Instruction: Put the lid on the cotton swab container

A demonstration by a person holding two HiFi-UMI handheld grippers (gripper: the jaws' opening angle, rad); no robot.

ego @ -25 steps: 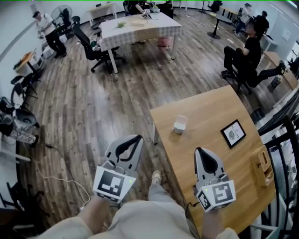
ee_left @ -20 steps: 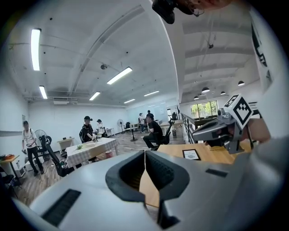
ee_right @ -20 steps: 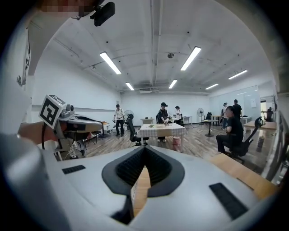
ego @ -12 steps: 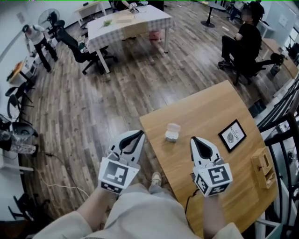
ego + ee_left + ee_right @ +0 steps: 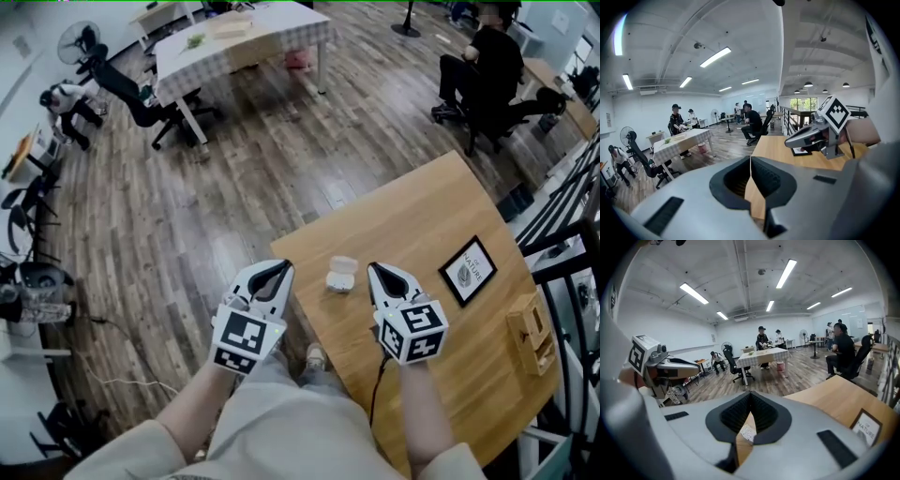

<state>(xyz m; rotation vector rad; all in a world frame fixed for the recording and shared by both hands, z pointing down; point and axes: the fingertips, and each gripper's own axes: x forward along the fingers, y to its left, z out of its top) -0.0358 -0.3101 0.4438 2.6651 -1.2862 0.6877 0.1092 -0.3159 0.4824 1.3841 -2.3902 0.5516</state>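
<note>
Seen from above, a person holds a two-jaw tool in each hand over the near corner of a light wooden table point(image 5: 422, 216). The left claw point(image 5: 278, 271) hangs just off the table's near-left edge, above the dark plank floor point(image 5: 234, 169); its own view shows both jaws pressed together along a thin seam, holding nothing. The right claw point(image 5: 377, 273) sits over the table top, its jaw tips also closed against each other and empty. The cotton swab container point(image 5: 340, 275), a small pale box, stands on the table between the two claw tips, nearer the right one and touching neither. It is too small to tell whether its lid is on. Farther right on the table lie a black framed picture point(image 5: 469, 269) and, near the right edge, a wooden rack point(image 5: 530, 333). Beyond the table, a person in black point(image 5: 489, 64) sits on an office chair, and a long table point(image 5: 234, 42) with a checked cloth stands farther back in the room
</note>
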